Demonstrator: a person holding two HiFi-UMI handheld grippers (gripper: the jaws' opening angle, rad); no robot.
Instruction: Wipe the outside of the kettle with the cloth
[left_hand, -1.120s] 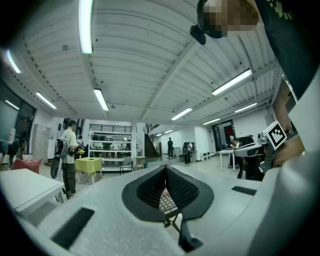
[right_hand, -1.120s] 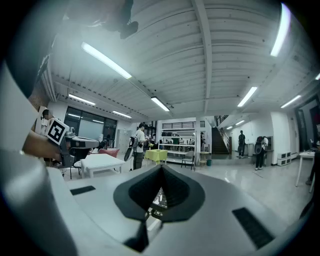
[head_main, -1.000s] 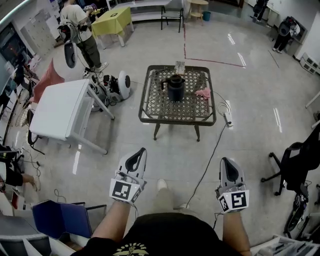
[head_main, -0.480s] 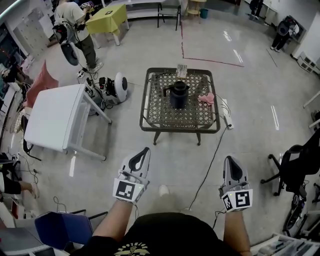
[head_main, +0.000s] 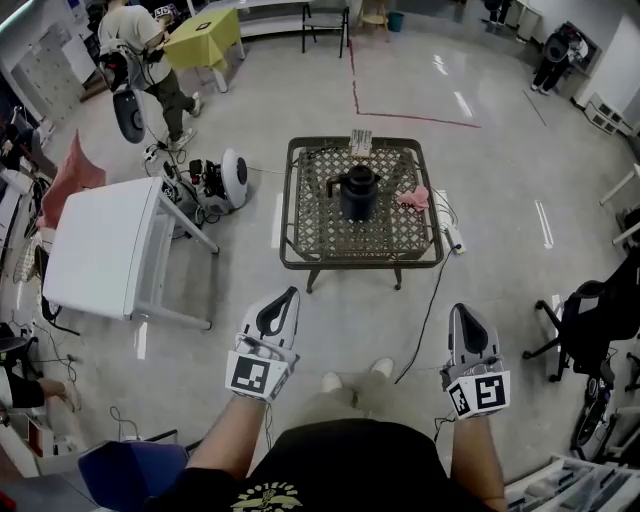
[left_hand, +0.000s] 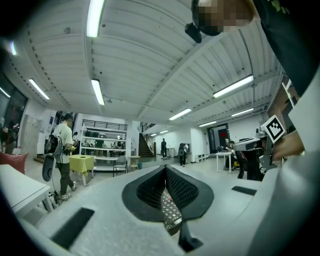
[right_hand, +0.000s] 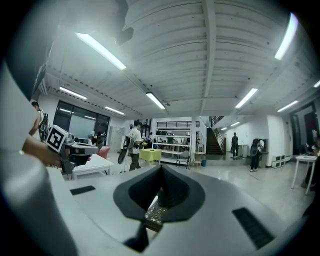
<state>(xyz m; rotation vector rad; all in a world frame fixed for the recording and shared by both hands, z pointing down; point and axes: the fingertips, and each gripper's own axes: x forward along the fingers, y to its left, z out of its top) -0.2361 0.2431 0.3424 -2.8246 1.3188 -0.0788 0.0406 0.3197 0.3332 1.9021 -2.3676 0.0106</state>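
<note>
A dark kettle (head_main: 358, 190) stands upright in the middle of a low wicker table (head_main: 300, 235) some way ahead of me. A pink cloth (head_main: 409, 198) lies crumpled on the table just right of the kettle. Both grippers are held level over the floor, well short of the table. My left gripper (head_main: 289, 294) has its jaws together with nothing in them, and so does my right gripper (head_main: 461, 309). In the left gripper view the closed tips (left_hand: 165, 168) frame a sliver of the table's weave (left_hand: 170, 212). The right gripper (right_hand: 161, 166) also points toward the table.
A white table (head_main: 105, 245) stands at the left with a round white device (head_main: 233, 177) and cables beside it. A black cable (head_main: 426, 300) runs over the floor from a power strip (head_main: 451, 235). An office chair (head_main: 590, 320) is at the right. A person (head_main: 140, 55) stands far left.
I have walked toward the wicker table, which now sits slightly nearer in the head view. Both grippers came forward with me, still closed. My feet now show below them.
</note>
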